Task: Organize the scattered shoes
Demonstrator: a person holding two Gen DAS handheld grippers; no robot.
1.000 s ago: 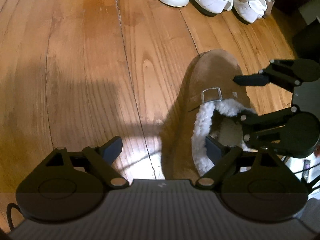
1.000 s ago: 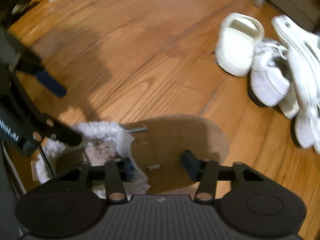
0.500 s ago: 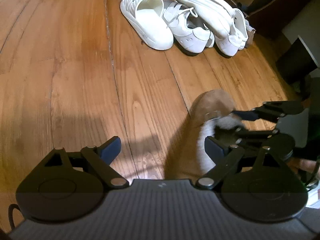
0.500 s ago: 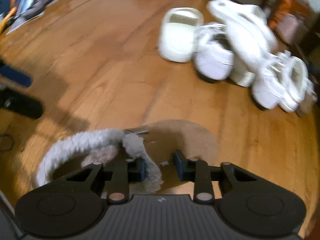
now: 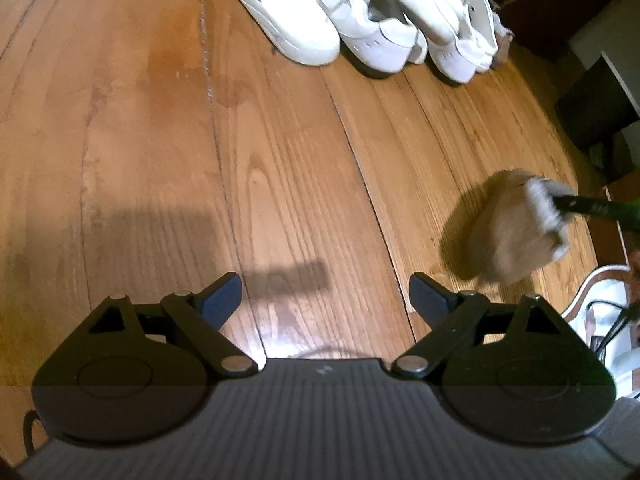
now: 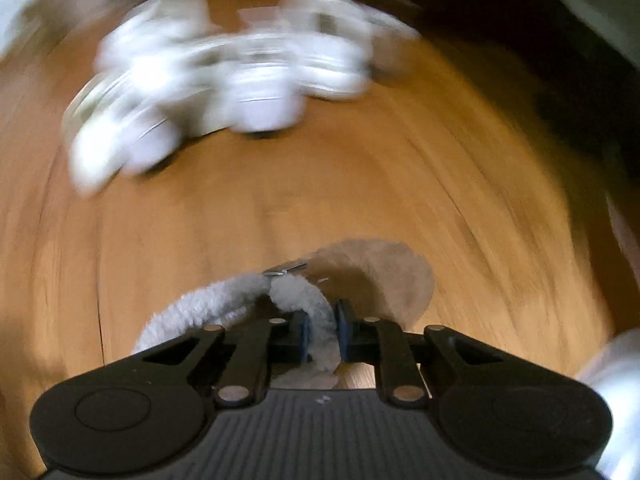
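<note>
My right gripper, now clamped on the fleece-lined brown clog, has lifted it toward the white shoes, my left gripper gaping empty.

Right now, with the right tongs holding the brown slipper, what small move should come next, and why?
Probably carry the brown slipper on toward the white shoes and set it down beside them: the right tongs pinch its fleece collar, it looks lifted, and the left tongs are open, holding nothing.

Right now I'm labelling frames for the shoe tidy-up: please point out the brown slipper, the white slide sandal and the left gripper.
brown slipper (image 6: 384, 276), right wrist view, suede toe.
white slide sandal (image 5: 288, 12), left wrist view, upper strap.
left gripper (image 5: 326, 294), left wrist view, between fingertips.
</note>
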